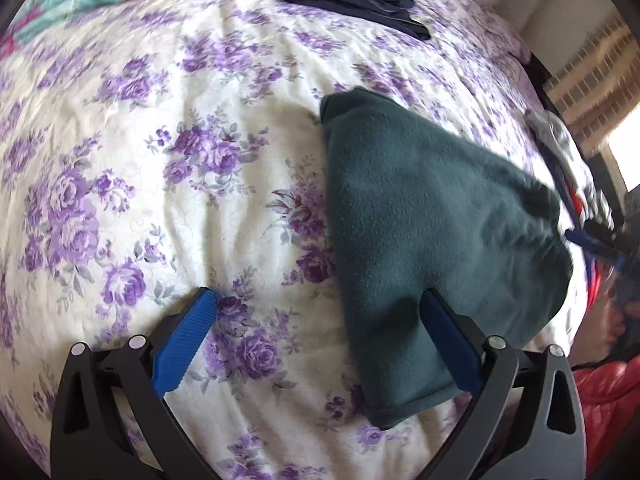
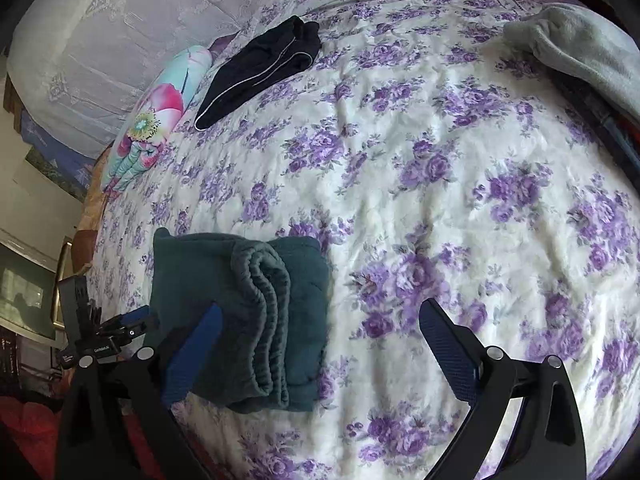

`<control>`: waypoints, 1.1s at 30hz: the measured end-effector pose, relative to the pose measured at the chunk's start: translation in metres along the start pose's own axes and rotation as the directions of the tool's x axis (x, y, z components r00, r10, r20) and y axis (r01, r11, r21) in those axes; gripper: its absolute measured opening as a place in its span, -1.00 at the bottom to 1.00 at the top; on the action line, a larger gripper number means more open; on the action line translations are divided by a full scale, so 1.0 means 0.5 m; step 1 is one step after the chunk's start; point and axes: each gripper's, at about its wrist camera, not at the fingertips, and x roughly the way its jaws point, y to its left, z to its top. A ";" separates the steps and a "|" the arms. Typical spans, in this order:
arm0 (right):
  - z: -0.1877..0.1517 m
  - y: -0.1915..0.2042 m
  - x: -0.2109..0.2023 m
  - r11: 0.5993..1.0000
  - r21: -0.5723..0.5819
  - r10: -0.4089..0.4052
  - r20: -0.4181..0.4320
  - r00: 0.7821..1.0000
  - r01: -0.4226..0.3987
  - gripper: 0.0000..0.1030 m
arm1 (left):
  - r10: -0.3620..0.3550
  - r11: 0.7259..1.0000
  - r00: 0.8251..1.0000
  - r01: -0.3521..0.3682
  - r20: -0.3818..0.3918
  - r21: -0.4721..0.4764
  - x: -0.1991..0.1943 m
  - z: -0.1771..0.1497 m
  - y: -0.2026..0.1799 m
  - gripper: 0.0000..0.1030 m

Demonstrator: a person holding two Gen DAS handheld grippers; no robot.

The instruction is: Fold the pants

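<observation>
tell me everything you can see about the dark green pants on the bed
The dark green pants look like soft fleece, folded into a compact, roughly rectangular bundle with the ribbed elastic waistband stacked in layers on top. They lie flat on the purple floral bedspread. Both grippers are open above them, gripping nothing; contact cannot be judged.

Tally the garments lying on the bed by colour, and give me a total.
Dark green: 1, the folded green pants
Black: 1, the black garment with pale piping
Pale grey-green: 1, the fleecy garment at the bed's edge
Total: 3
</observation>
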 end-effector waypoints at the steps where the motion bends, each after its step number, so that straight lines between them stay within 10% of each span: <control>1: 0.007 0.003 0.010 1.000 -0.003 0.023 -0.010 1.000 -0.023 0.93 | -0.022 1.000 1.000 0.022 -0.006 -0.021 -0.002 0.004 0.004 0.91; 10: 0.025 0.019 0.121 0.995 -0.043 0.085 -0.142 0.986 -0.092 0.81 | -0.124 0.992 0.990 0.122 -0.071 -0.038 0.013 0.009 -0.020 0.91; 14: 0.036 0.017 0.109 0.992 -0.045 0.111 -0.120 0.987 -0.117 0.17 | -0.137 0.989 0.988 0.133 -0.065 -0.060 0.012 0.012 -0.014 0.91; 29: 0.035 0.016 0.132 0.984 -0.044 0.160 -0.177 0.971 -0.170 0.33 | -0.208 0.977 0.977 0.203 -0.057 -0.070 0.008 0.012 -0.020 0.85; 33: 0.017 0.068 0.105 0.973 -0.183 0.110 -0.158 0.981 -0.138 0.26 | -0.209 0.978 0.977 0.207 -0.054 -0.032 -0.003 0.005 -0.039 0.52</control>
